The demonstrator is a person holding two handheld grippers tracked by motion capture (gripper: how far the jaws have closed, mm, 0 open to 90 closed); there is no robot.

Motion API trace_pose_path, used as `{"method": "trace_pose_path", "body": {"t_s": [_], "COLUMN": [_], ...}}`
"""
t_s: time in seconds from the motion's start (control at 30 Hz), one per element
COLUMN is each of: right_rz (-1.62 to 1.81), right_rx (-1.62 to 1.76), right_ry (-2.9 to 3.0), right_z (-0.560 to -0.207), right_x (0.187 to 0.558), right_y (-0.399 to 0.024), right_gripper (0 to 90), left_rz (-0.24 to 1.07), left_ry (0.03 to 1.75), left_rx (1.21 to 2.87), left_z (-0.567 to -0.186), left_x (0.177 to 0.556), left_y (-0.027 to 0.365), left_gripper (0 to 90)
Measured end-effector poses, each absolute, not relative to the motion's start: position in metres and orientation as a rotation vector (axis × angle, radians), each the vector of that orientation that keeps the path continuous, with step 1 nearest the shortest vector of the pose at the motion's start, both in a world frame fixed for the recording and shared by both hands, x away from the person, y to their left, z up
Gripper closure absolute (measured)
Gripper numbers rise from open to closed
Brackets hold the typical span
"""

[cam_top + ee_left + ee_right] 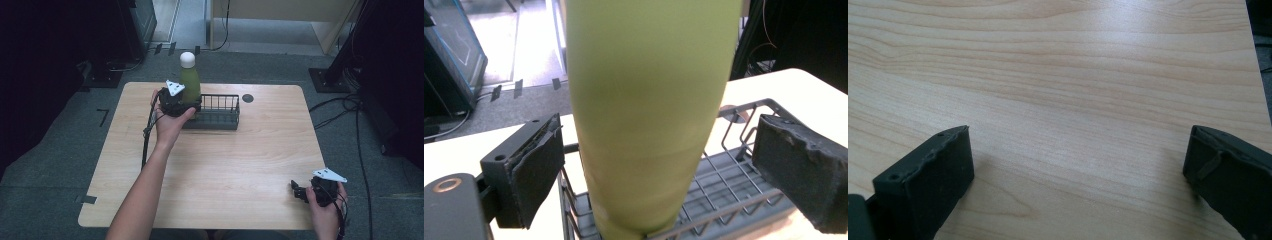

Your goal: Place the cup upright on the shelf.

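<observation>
A tall green bottle [189, 80] with a white cap stands upright in the left end of a grey wire basket [220, 119] at the back of the wooden table [225, 160]. My left gripper [185, 103] is open around the bottle [649, 110]. Both pads [536, 162] stand a little off the bottle's sides, with the wider gap on the right. Basket wires [734, 192] run under and behind the bottle. My right gripper [296, 190] rests low near the table's front right corner. It is open [1078, 170] over bare wood with nothing between its jaws.
A dark round grommet hole [247, 98] sits just right of the basket near the table's back edge. Cables [350, 107] lie on the grey floor to the right. Dark equipment [135, 25] stands beyond the back left.
</observation>
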State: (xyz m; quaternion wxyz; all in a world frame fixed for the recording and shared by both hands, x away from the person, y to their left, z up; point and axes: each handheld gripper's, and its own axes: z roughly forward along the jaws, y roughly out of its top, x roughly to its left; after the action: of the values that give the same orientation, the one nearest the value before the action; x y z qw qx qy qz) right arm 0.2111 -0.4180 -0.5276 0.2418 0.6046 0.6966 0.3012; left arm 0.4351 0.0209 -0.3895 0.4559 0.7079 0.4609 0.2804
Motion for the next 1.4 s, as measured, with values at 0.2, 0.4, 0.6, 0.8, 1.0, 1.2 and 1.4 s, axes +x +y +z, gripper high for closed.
{"method": "trace_pose_path", "body": {"t_s": [0.2,0.4,0.6,0.8,1.0,1.2,1.4], "right_rz": [0.823,0.824,0.824,0.824,0.824,0.823,0.824], "right_rx": [1.653,1.653,1.653,1.653,1.652,1.653,1.653], "right_ry": [1.905,1.905,1.905,1.905,1.905,1.905,1.905], "right_z": [-0.528,-0.528,-0.528,-0.528,-0.528,-0.528,-0.528], "right_x": [0.211,0.211,0.211,0.211,0.211,0.211,0.211], "right_y": [-0.418,-0.418,-0.418,-0.418,-0.418,-0.418,-0.418], "right_gripper": [0.0,0.0,0.0,0.0,0.0,0.0,0.0], "left_rz": [0.686,0.672,0.668,0.669,0.668,0.662,0.662], "left_ry": [1.121,1.121,1.126,1.128,1.139,1.155,1.181], "left_rx": [1.752,1.754,1.759,1.766,1.763,1.766,1.766], "left_z": [-0.388,-0.391,-0.395,-0.399,-0.404,-0.413,-0.424], "left_x": [0.427,0.415,0.404,0.393,0.38,0.367,0.353], "left_y": [0.024,0.033,0.041,0.049,0.058,0.069,0.082], "left_gripper": [3.2,2.6,2.6,2.6,2.6,2.6,2.6]}}
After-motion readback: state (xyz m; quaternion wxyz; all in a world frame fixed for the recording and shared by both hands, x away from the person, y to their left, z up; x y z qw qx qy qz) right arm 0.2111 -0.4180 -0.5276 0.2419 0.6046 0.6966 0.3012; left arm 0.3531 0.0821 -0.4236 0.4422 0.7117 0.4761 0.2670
